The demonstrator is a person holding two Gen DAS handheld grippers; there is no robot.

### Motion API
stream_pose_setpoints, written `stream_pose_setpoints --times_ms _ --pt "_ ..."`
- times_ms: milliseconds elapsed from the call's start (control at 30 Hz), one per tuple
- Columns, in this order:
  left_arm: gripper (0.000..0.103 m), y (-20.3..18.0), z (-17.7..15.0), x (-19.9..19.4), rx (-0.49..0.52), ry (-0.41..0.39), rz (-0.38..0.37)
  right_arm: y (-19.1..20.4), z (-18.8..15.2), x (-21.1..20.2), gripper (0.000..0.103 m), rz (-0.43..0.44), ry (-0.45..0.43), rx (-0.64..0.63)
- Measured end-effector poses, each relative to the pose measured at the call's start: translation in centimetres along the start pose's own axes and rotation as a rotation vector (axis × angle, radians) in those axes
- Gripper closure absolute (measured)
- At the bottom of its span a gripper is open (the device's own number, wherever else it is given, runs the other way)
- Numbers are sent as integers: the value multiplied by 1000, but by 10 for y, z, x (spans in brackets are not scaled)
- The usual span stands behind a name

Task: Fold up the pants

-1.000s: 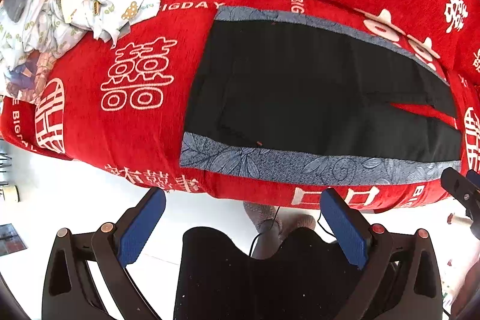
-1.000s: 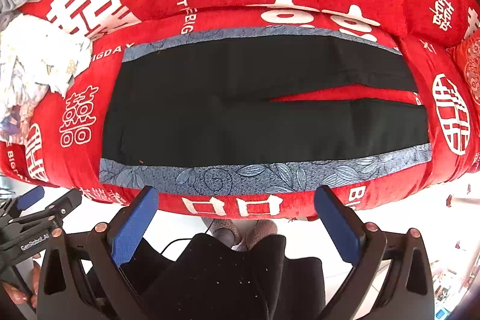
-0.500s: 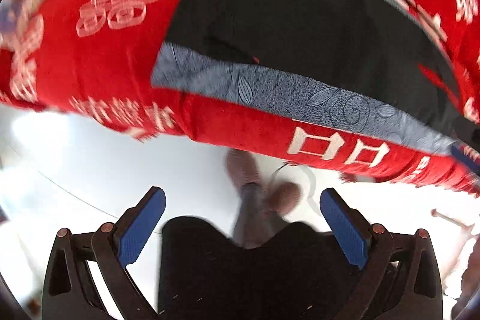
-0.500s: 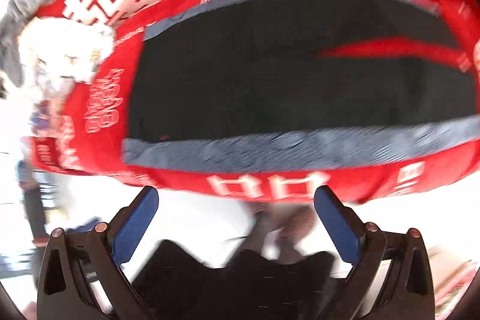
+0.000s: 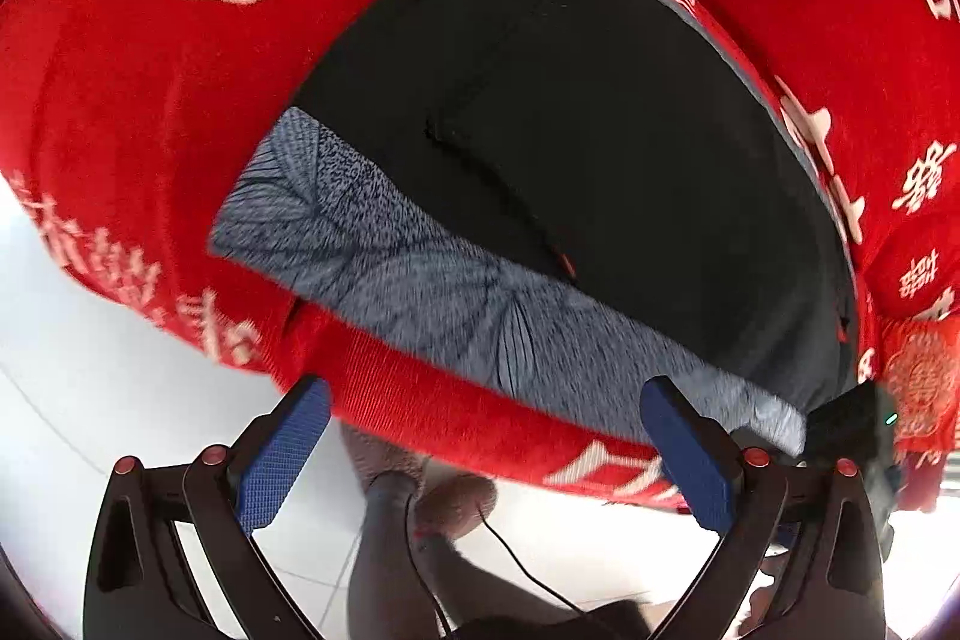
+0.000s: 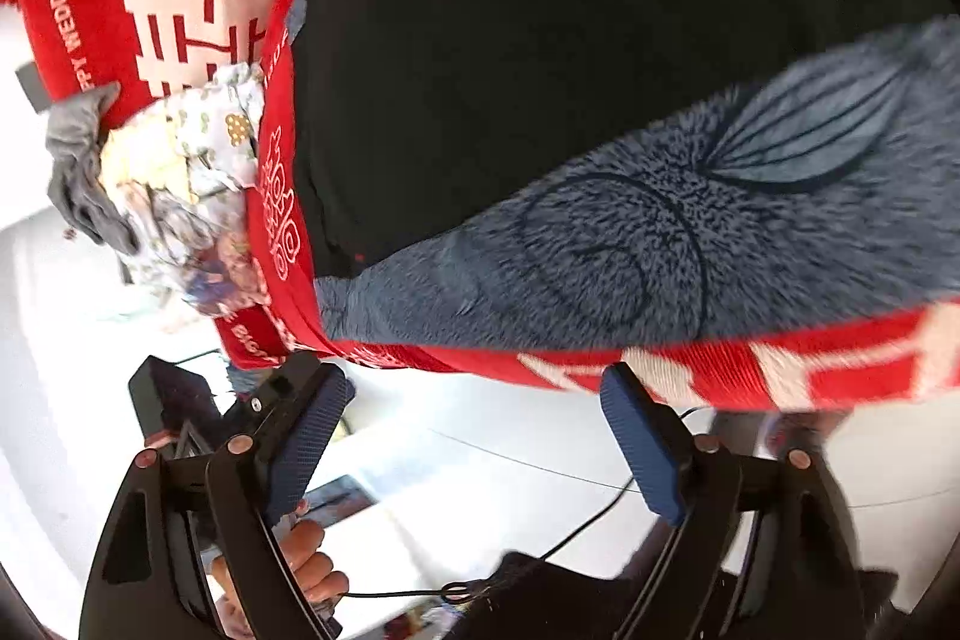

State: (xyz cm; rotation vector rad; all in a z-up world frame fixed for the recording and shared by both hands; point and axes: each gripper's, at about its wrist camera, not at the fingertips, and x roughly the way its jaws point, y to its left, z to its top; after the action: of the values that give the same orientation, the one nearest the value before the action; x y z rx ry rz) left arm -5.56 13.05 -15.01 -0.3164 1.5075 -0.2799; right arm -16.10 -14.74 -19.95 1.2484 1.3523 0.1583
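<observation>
The black pants (image 5: 600, 148) lie flat on the red sofa cover, with a grey leaf-patterned band (image 5: 420, 280) running along their near edge. In the right wrist view the pants (image 6: 570, 40) and the band (image 6: 690, 250) fill the upper right. My left gripper (image 5: 483, 451) is open just in front of the sofa's front edge, below the band near the waist end, with nothing held. My right gripper (image 6: 474, 436) hangs below the same edge further along. Its jaws are closing and no cloth is between them.
A heap of pale printed clothes (image 6: 180, 172) and a grey cloth (image 6: 78, 172) lie on the sofa beyond the waist end. White floor lies below the sofa edge (image 5: 450, 400). The person's feet (image 5: 420, 490), a thin cable (image 6: 576, 526) and a hand (image 6: 306, 562) show low down.
Both grippers have dropped from high above the sofa to its front edge and rolled, so the pants now loom large. The right jaws stand slightly narrower.
</observation>
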Motion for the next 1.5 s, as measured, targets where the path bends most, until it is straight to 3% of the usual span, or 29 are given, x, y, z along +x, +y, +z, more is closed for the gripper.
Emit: stream_pose_setpoints --times_ms 100,233,433,467,500,533,700,800,933,967,1000,1067,1233,1267,1367,1433,1467,1500 --pt "0 11 7 9 -36 9 -57 -9 0 8 14 63 7 15" --pt "0 22 13 13 -68 23 -127 10 2 14 14 146 -15 -40" --pt "0 28 17 16 -67 45 -147 24 14 45 16 196 -2 -3" --pt "0 29 17 17 -71 48 -149 27 14 47 35 205 1 5" --pt "0 29 17 17 -77 49 -153 29 14 48 70 223 5 14" --pt "0 29 18 17 -87 47 -163 31 13 48 80 258 17 28" --pt "0 25 28 13 -119 16 -203 60 11 33 86 342 18 -52" --pt "0 25 34 7 -139 -13 -207 71 10 32 86 329 29 -86" --pt "0 28 37 11 -146 -10 -171 63 10 32 82 228 29 -76" --pt "0 29 37 12 -137 -7 -161 55 9 30 74 204 26 -62" --pt "0 29 37 14 -128 -4 -150 47 8 26 53 191 21 -53" --pt "0 30 36 18 -115 -1 -133 29 3 12 32 152 -10 -24" --pt "0 34 37 23 -117 -8 -117 -17 -7 -19 32 112 -63 55" --pt "4 34 38 23 -114 -12 -118 -24 -8 -23 32 104 -71 65" --pt "29 32 40 26 -103 -2 -128 -51 -10 -43 33 105 -125 119" --pt "57 33 41 30 -100 19 -161 -62 -10 -50 33 151 -151 157" --pt "62 33 41 29 -99 17 -164 -64 -10 -52 34 166 -161 169" --pt "73 33 42 27 -91 15 -183 -65 -8 -55 34 189 -176 177"
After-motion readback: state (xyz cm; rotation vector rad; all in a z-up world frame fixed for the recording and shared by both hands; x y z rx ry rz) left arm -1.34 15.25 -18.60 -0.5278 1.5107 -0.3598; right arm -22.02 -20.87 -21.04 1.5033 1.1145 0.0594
